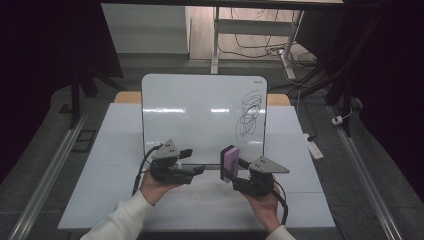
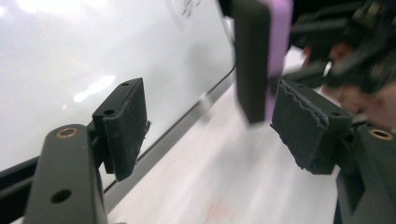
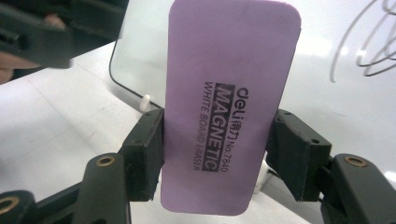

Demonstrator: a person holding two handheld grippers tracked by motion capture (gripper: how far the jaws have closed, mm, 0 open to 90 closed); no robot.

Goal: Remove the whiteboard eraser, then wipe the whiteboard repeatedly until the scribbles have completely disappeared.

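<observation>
At the bottom centre of the high view, two hands in white sleeves are holding the grippers over the white table (image 1: 100,200). The left gripper (image 1: 196,160), left of centre, is pointing toward the right of the frame; in the left gripper view its jaws are standing wide apart with nothing between them, the ribbed pads (image 2: 125,126) facing each other across bare tabletop. The right gripper (image 1: 231,172), just right of centre, is clamping a purple whiteboard eraser (image 1: 229,163), holding it upright near the lower edge of the board. In the right gripper view the jaws are pressing on both long sides of the eraser (image 3: 229,102), whose purple face is reading "deli MAGNETIC WHITE BOARD ERASER No.7840"; in the left gripper view the same eraser (image 2: 261,56) is showing its dark felt side at upper centre. Behind both grippers a whiteboard (image 1: 200,110) is standing tilted at mid-frame, carrying a black scribble (image 1: 250,112) in its upper right part. Farther off, at the top of the frame, cables (image 1: 260,47) are lying on the floor beside table legs.
</observation>
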